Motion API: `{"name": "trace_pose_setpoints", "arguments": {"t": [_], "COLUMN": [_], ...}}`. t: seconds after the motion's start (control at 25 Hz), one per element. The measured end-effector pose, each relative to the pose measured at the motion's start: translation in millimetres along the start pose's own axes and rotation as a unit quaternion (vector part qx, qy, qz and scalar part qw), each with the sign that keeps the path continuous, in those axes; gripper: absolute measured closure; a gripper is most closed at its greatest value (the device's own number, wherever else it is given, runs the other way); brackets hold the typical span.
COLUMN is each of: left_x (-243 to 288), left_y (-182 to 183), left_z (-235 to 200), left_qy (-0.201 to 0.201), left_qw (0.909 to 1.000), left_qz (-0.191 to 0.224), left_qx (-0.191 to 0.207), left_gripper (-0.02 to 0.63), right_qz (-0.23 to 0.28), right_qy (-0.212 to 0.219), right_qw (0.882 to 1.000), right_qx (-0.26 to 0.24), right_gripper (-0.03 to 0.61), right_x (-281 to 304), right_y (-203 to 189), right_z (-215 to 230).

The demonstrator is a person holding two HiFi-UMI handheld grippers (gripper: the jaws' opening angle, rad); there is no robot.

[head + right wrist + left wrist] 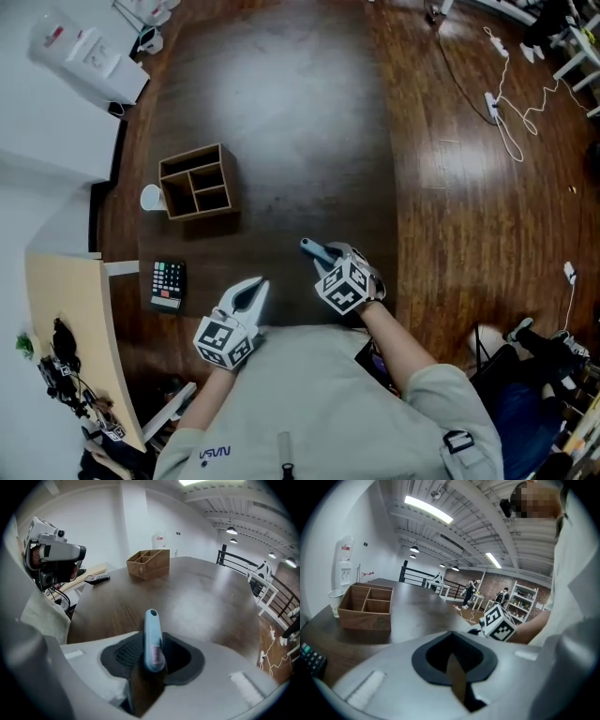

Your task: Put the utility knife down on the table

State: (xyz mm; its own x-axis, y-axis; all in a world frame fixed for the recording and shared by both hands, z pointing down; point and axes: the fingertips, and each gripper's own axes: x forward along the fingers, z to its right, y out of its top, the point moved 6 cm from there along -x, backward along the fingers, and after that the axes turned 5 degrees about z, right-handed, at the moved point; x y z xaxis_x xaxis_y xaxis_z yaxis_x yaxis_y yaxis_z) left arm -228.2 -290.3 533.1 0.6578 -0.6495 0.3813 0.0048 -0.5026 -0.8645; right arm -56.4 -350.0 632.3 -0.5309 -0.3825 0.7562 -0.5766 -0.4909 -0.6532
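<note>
A light-blue utility knife stands lengthwise between the jaws of my right gripper, its far end pointing out over the dark wooden table. There is a gap between the knife and the pad on each side, so the jaws stand open around it. In the head view the knife sticks out from the right gripper low over the table near its front edge; I cannot tell whether it touches the wood. My left gripper sits to the left, its jaws together and empty.
A wooden compartment box stands on the table's left part, with a paper cup beside it. A calculator lies at the front left. A white water dispenser stands beyond the table's left corner. Cables lie on the floor at the right.
</note>
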Motion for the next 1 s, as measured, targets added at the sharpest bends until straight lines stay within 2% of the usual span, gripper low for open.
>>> {"name": "trace_pose_setpoints", "arguments": {"t": [0.16,0.36,0.56,0.72,0.84,0.88,1.0], "left_x": [0,-8,-27,-55,-87,-99,-136], "left_y": [-1,-7,-19,-36,-52,-58,-79], "left_z": [6,11,21,27,30,31,42], "left_qy": [-0.015,-0.029,-0.044,-0.053,-0.049,-0.048,-0.054], "left_qw": [0.9999,0.9995,0.9986,0.9978,0.9976,0.9975,0.9966], "left_qz": [0.001,0.012,0.024,0.033,0.043,0.047,0.055], "left_qx": [0.005,0.008,0.014,0.020,0.021,0.022,0.029], "left_gripper": [0.612,0.611,0.611,0.611,0.612,0.612,0.612], "right_qz": [0.011,0.039,0.064,0.098,0.128,0.138,0.172], "right_qy": [-0.021,-0.068,-0.112,-0.120,-0.116,-0.113,-0.109], "right_qw": [1.000,0.996,0.989,0.981,0.976,0.975,0.969], "right_qx": [0.012,0.043,0.072,0.120,0.130,0.132,0.143], "right_gripper": [0.442,0.440,0.440,0.442,0.514,0.560,0.577], "right_x": [-16,-51,-84,-98,-103,-104,-112], "right_y": [0,-2,-10,-20,-24,-24,-27], "right_z": [6,15,3,-35,-76,-93,-144]}}
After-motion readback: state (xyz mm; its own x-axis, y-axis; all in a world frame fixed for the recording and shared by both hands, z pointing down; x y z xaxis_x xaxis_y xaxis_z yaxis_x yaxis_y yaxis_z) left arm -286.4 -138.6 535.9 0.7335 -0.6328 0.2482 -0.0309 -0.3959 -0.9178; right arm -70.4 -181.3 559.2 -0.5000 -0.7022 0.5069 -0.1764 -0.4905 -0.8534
